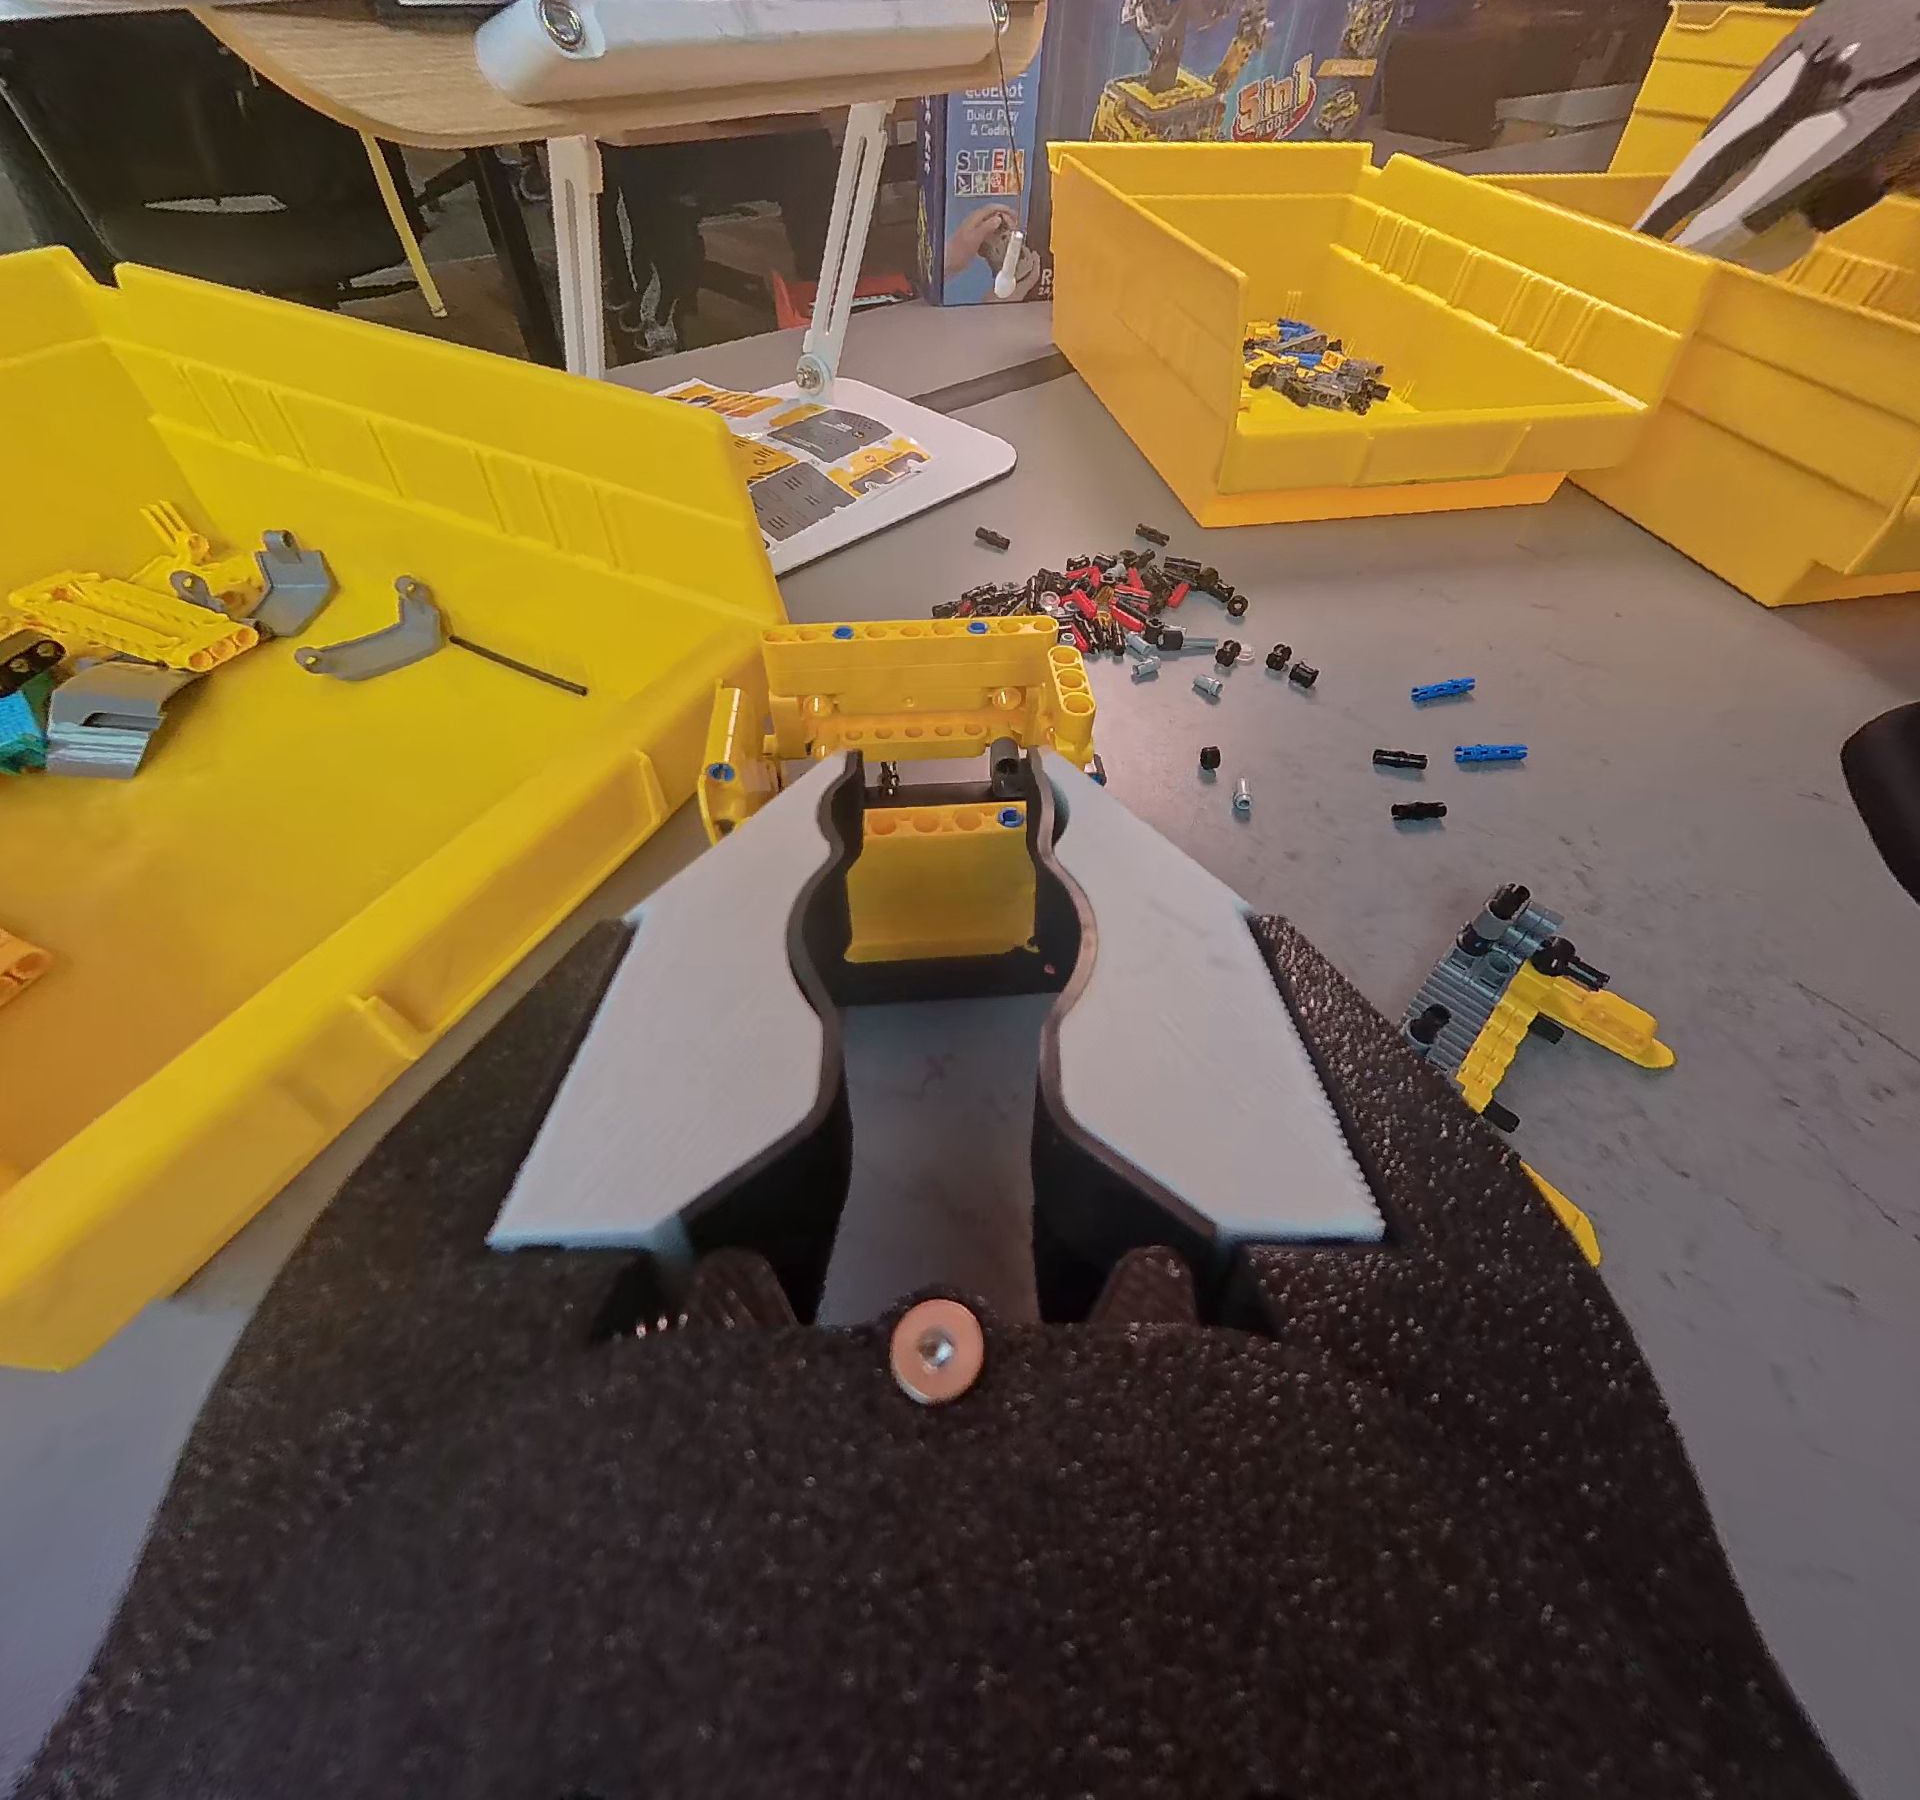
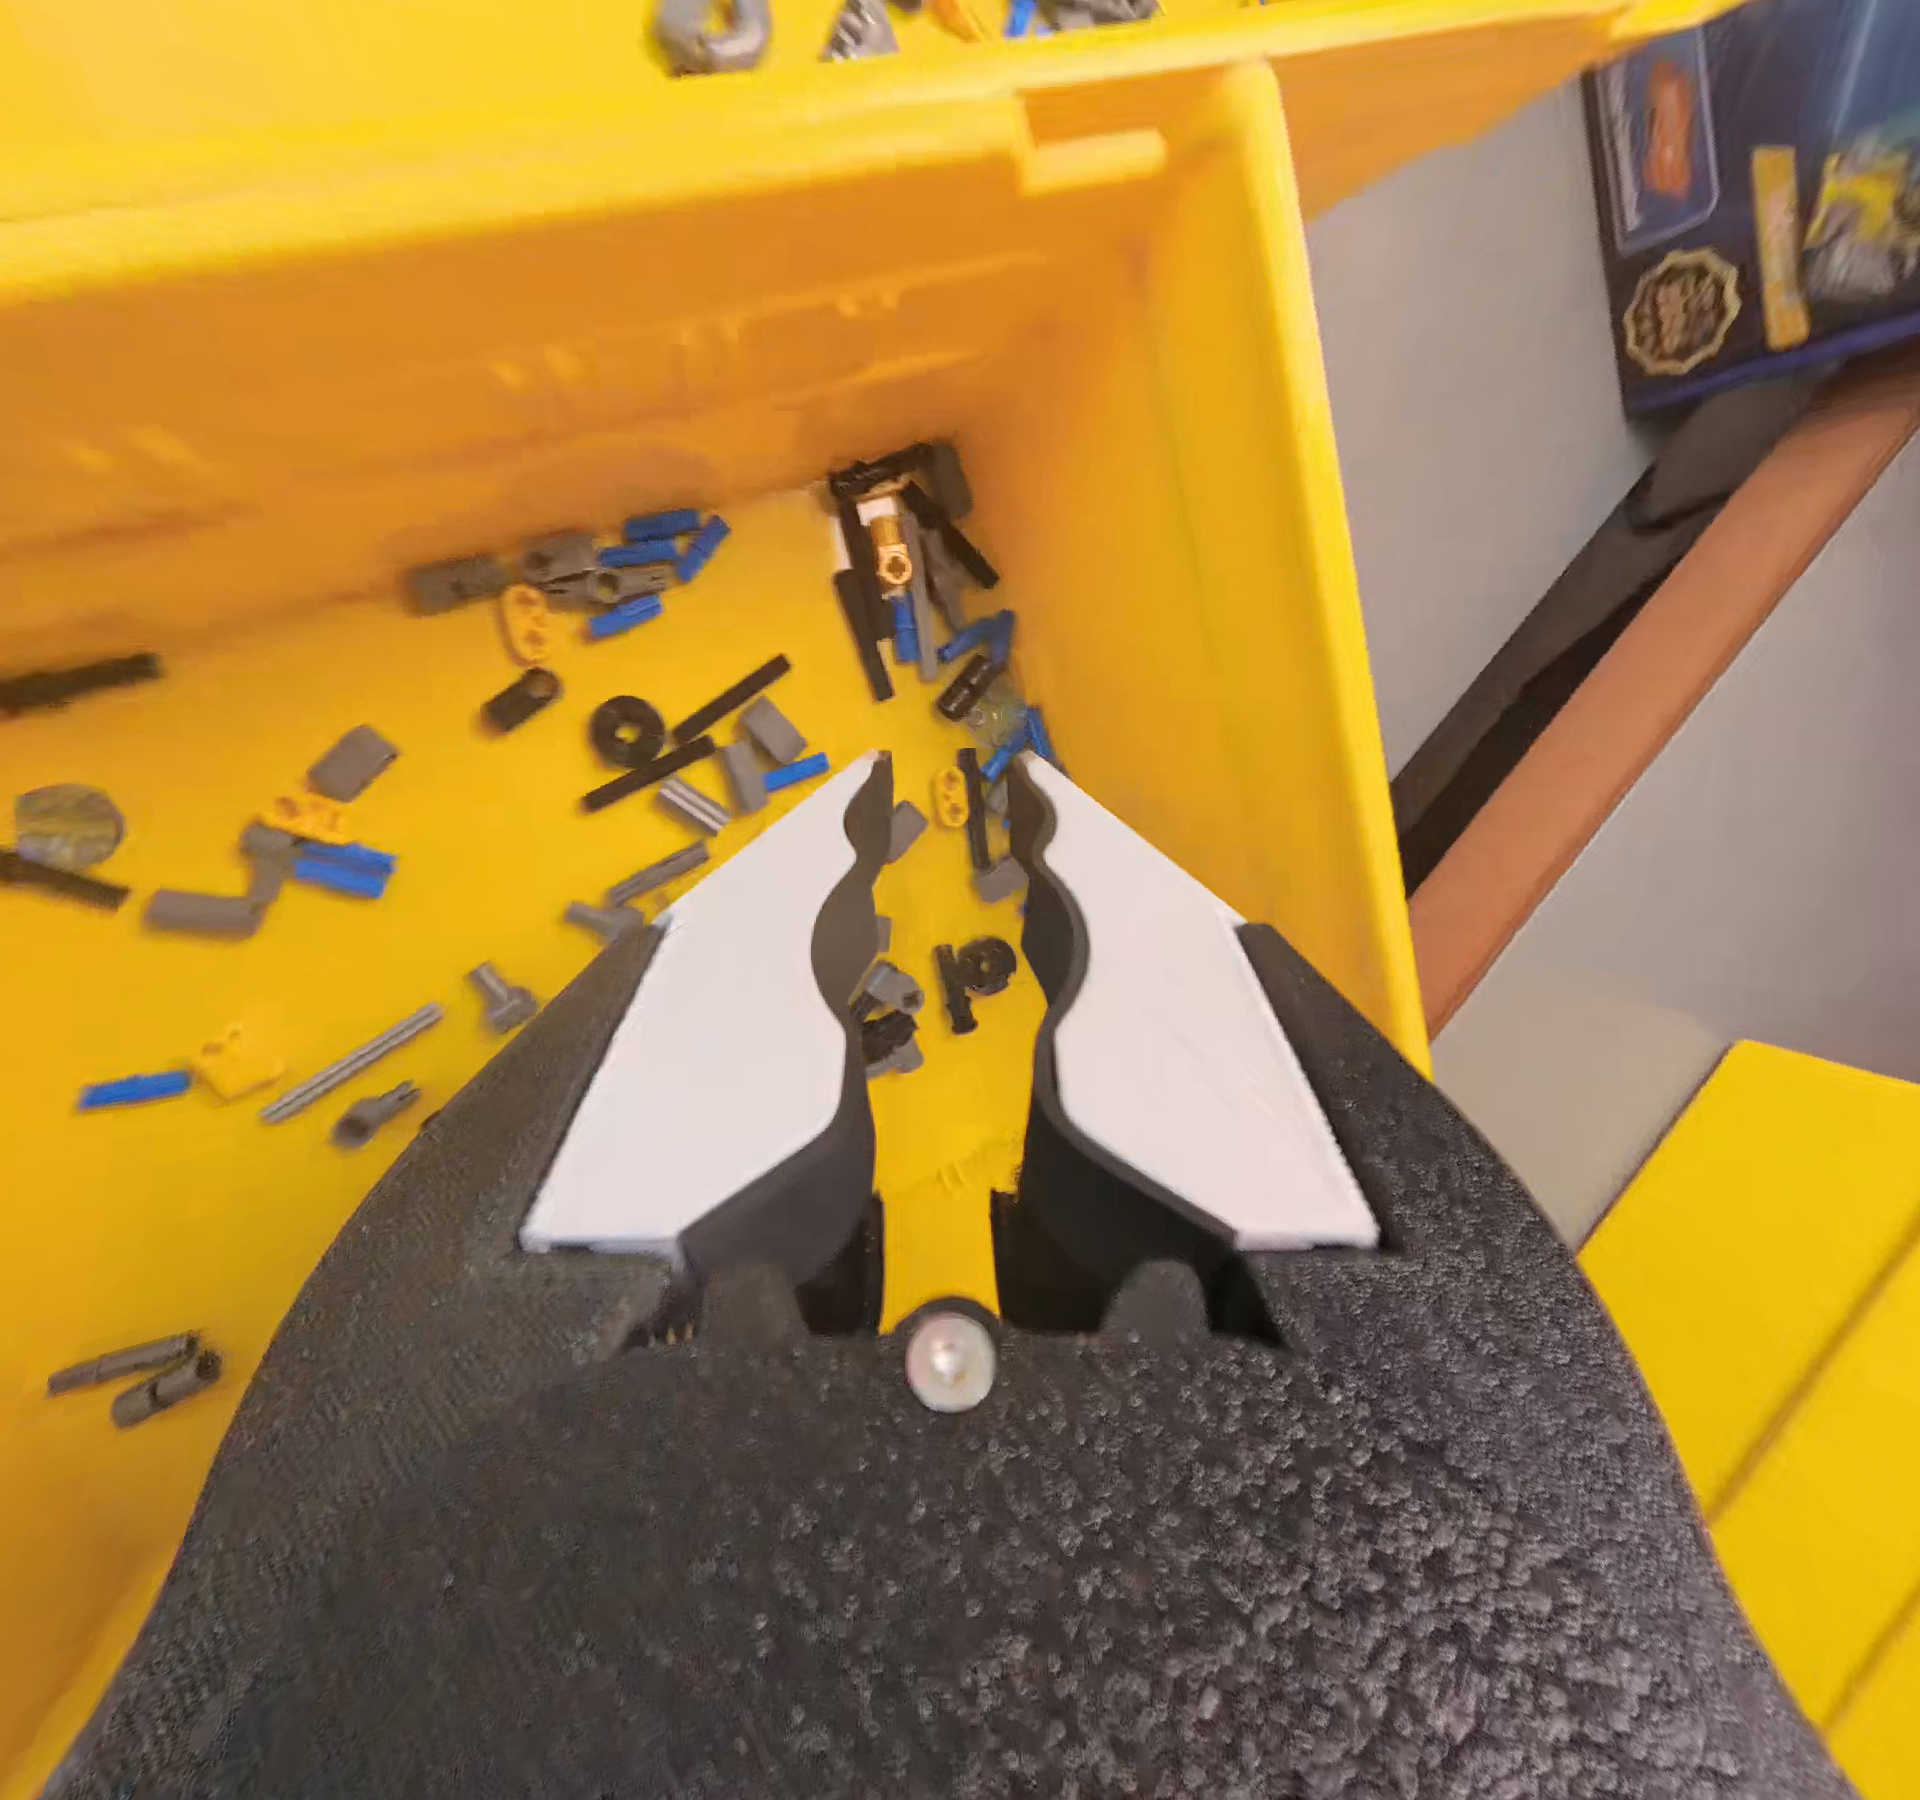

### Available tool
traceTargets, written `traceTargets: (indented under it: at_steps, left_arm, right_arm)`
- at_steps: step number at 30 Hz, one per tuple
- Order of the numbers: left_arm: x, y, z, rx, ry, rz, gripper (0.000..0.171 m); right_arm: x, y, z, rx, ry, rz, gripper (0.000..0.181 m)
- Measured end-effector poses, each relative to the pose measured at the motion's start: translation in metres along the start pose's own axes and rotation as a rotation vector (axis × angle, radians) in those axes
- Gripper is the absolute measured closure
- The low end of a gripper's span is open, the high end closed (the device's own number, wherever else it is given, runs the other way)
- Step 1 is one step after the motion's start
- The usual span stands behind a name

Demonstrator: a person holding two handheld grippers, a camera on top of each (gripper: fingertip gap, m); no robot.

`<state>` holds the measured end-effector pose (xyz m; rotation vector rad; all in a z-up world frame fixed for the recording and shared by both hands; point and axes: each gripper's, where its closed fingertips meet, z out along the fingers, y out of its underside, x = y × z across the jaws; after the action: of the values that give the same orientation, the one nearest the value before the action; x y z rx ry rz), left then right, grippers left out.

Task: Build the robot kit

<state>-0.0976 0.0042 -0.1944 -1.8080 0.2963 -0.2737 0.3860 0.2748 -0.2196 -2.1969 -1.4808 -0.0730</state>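
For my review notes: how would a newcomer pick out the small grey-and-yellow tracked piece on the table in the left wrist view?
Start at the left gripper, shut on the yellow brick assembly. Look right along the grey table, past the scattered pins. The tracked sub-assembly lies alone there, the only piece with ribbed grey tread.

Grey table (image 1: 1558,898) carries yellow bins (image 1: 1351,462), w/ a white stand base (image 1: 935,462). Loose small pins (image 1: 1122,597) + a grey-yellow block assy (image 1: 1507,1002) lie on it.
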Motion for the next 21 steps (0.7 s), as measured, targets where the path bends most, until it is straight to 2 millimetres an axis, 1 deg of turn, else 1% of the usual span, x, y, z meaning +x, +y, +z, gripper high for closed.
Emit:
traceTargets:
  at_steps: [2,4,6,9,13,18,19,21]
  left_arm:
    - [0.0,-0.001,-0.001,0.008,0.004,-0.004,0.142]
    - [0.0,-0.002,-0.002,0.015,0.009,-0.01,0.142]
    - [0.0,-0.002,-0.002,0.017,0.016,-0.021,0.142]
    - [-0.001,-0.002,-0.002,0.016,0.028,-0.045,0.142]
    - [-0.003,-0.003,-0.003,0.024,0.037,-0.073,0.142]
    - [-0.004,-0.003,-0.003,0.026,0.038,-0.077,0.142]
    - [-0.004,-0.003,-0.003,0.025,0.038,-0.075,0.142]
    - [-0.003,-0.003,-0.003,0.027,0.036,-0.072,0.142]
  right_arm:
    - [0.005,0.005,0.019,-0.078,-0.037,0.087,0.161]
    - [0.006,0.003,0.031,-0.1,-0.07,0.155,0.162]
    - [0.004,0.002,0.038,-0.109,-0.094,0.194,0.164]
    - [0.003,0.006,0.046,-0.139,-0.095,0.206,0.166]
    - [0.003,0.01,0.051,-0.156,-0.098,0.212,0.17]
    - [0.003,0.011,0.052,-0.149,-0.123,0.223,0.171]
    - [0.004,0.011,0.051,-0.144,-0.12,0.219,0.175]
    - [0.004,0.011,0.048,-0.133,-0.111,0.2,0.175]
